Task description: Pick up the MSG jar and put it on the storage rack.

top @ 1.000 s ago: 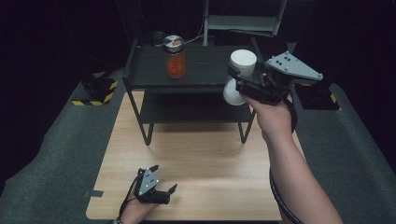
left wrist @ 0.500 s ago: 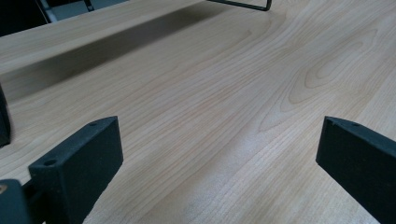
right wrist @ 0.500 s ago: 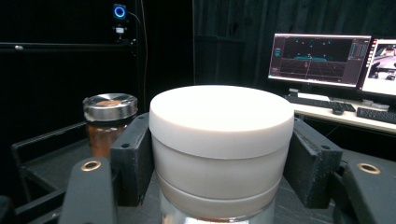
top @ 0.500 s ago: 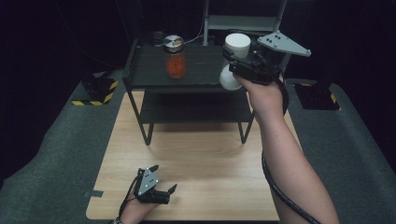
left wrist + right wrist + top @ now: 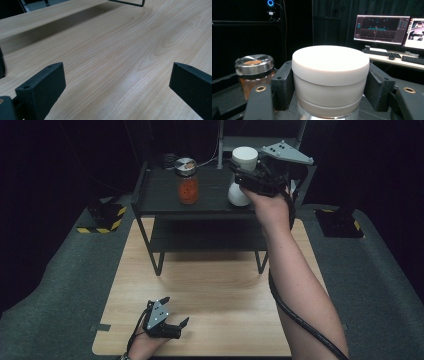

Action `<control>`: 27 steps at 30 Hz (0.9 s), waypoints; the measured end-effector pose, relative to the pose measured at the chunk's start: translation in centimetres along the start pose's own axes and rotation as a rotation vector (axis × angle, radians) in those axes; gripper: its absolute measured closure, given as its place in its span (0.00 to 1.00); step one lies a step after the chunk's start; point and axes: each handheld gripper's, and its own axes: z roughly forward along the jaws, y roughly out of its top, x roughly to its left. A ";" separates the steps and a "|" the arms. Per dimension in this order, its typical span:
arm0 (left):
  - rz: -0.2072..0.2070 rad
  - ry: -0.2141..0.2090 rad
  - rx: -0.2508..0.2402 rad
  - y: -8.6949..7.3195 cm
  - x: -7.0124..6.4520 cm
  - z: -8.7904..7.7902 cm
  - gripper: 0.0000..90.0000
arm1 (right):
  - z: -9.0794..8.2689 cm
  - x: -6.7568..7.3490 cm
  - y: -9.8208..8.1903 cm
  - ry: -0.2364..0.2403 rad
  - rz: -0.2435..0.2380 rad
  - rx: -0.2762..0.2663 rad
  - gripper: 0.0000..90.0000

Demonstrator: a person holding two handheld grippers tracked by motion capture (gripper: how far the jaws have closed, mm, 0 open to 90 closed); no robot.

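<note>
Left gripper [image 5: 176, 326]: rests low at the near left of the wooden table [image 5: 220, 290], held in the person's left hand; its two black jaws stand spread wide, with bare wood between them in the left gripper view [image 5: 117, 82] and nothing in the gap.
Wooden table: light wood grain, standing on grey carpet [image 5: 60, 285]; the black shelf rack stands at its far edge.
Black shelf rack [image 5: 160, 205]: two dark tiers on thin metal legs; one leg's foot shows at the top of the left gripper view [image 5: 130, 3].
Glass jar [image 5: 187, 181]: upright on the rack's top tier, left of middle, silver lid on, orange-red contents inside; in the right gripper view [image 5: 254, 73] it stands just left of the gripper's jaw, apart from it.
White-lidded jar [image 5: 243, 172]: upright at the right part of the top tier, raised above the glass jar's level in the high view; whether its base touches the shelf I cannot tell.
Right gripper [image 5: 250, 175]: held up over the rack by the person's right arm, its grey three-cornered plate on top; the jaws pinch the white-lidded jar [image 5: 329, 80] from both sides just under its broad white lid.
Background: two lit monitors [image 5: 379, 30] and a keyboard on a desk, seen beyond the jar in the right gripper view.
</note>
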 end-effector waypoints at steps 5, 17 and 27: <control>-0.007 0.001 -0.005 -0.1 0.0 0.0 0.01 | 1.1 0.0 0.2 -0.007 0.000 0.009 0.37; -0.015 -0.001 -0.008 -0.2 0.2 -0.1 0.01 | 2.6 -0.6 0.3 -0.019 0.014 0.032 0.37; -0.017 0.000 -0.008 -0.2 0.2 -0.1 0.01 | 2.7 -0.5 0.2 -0.010 0.010 0.037 0.37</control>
